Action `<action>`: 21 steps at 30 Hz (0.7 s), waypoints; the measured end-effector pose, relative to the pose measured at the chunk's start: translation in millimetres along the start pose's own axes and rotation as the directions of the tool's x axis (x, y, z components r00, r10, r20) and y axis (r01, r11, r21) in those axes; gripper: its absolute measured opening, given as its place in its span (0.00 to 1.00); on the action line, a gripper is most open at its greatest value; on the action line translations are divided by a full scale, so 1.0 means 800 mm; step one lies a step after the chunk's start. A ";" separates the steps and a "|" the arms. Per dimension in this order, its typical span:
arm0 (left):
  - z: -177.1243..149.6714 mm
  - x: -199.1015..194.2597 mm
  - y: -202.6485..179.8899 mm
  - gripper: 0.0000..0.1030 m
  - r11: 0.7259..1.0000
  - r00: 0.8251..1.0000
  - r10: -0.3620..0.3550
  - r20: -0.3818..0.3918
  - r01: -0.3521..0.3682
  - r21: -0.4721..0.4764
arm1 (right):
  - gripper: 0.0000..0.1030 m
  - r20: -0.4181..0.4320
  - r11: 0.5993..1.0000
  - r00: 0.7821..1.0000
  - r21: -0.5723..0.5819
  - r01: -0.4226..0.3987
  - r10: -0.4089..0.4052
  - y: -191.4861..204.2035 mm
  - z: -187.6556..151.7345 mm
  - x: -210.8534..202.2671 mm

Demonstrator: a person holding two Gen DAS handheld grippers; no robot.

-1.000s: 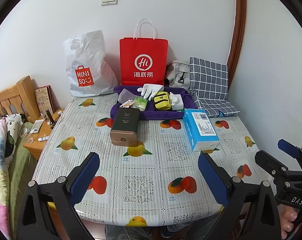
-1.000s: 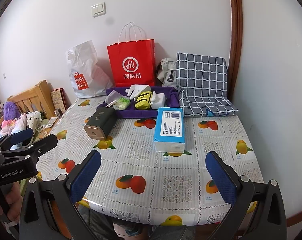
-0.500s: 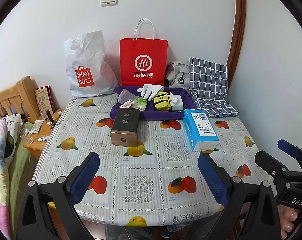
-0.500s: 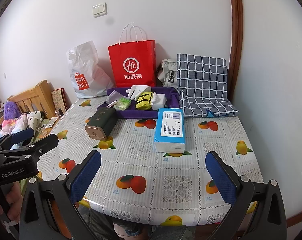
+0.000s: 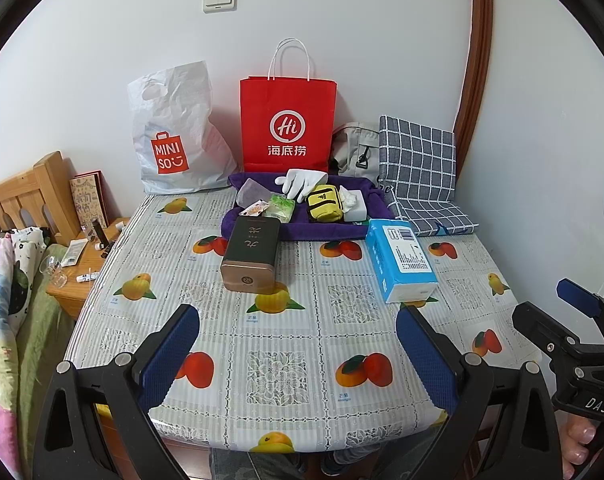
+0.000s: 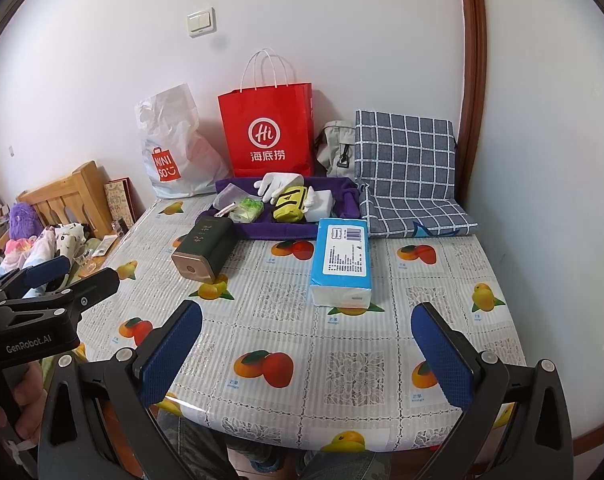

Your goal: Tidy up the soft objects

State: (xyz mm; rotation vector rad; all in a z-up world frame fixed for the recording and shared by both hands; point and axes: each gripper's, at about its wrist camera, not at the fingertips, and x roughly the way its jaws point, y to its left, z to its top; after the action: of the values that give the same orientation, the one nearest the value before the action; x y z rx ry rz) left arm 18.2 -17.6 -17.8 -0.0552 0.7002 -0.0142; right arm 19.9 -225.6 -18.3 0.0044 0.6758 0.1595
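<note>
Nearest to the cameras, the left gripper (image 5: 298,354) and the right gripper (image 6: 306,350) both hang over the front edge of the table (image 5: 286,364), and on each one the two fingers stand wide apart with nothing between them. The fingers are black, with flat blue pads (image 5: 170,354) that have a fine grid texture. Their lower parts are cut off by the picture edge. A hand (image 6: 18,404) holds the left gripper's handle, only partly seen.

The table has a glossy plastic cloth with printed fruit and lace-like squares. Near the middle lies a dark box (image 5: 252,254) on its side, rectangular, with a bronze metal-looking end turned to the cameras. To the right of it, well apart, lies a blue and white tissue pack (image 5: 399,266), soft and block-shaped, with small text that is too fine to read.

Behind them is a purple tray (image 5: 262,232) of soft, fuzzy cloth with low walls. In it are a white glove (image 5: 300,182), a yellow pouch (image 5: 323,208) with a black zip, a green packet (image 5: 280,210), a small orange-and-white packet (image 5: 254,210), a greyish bag (image 5: 252,194) and a white block (image 5: 355,208) with crumpled paper on it. The box's far end hides part of the tray's front wall.

At the wall stand a crinkled white plastic bag (image 5: 176,136), a stiff red paper bag (image 5: 288,120) with white cord handles, a grey bag (image 5: 355,148) mostly hidden, and a checked blue cushion (image 5: 417,160), folded.
</note>
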 end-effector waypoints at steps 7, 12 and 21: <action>0.000 0.000 0.000 0.97 1.000 1.000 0.001 0.000 -0.001 0.000 | 1.00 0.006 1.000 1.000 -0.003 -0.001 0.001 -0.001 0.001 -0.002; 0.000 0.000 -0.001 0.97 1.000 1.000 0.002 0.000 -0.002 -0.001 | 1.00 0.008 1.000 1.000 -0.006 -0.004 0.004 -0.002 0.001 -0.001; -0.002 0.013 -0.002 0.97 1.000 1.000 0.001 -0.019 -0.001 0.006 | 1.00 0.003 1.000 1.000 -0.009 -0.016 0.016 -0.005 -0.002 0.008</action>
State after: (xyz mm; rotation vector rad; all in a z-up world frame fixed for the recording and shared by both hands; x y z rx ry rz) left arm 25.2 -19.3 -25.3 -0.0491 0.7195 -0.0154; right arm 24.2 -228.4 -23.5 0.0019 0.6718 0.1777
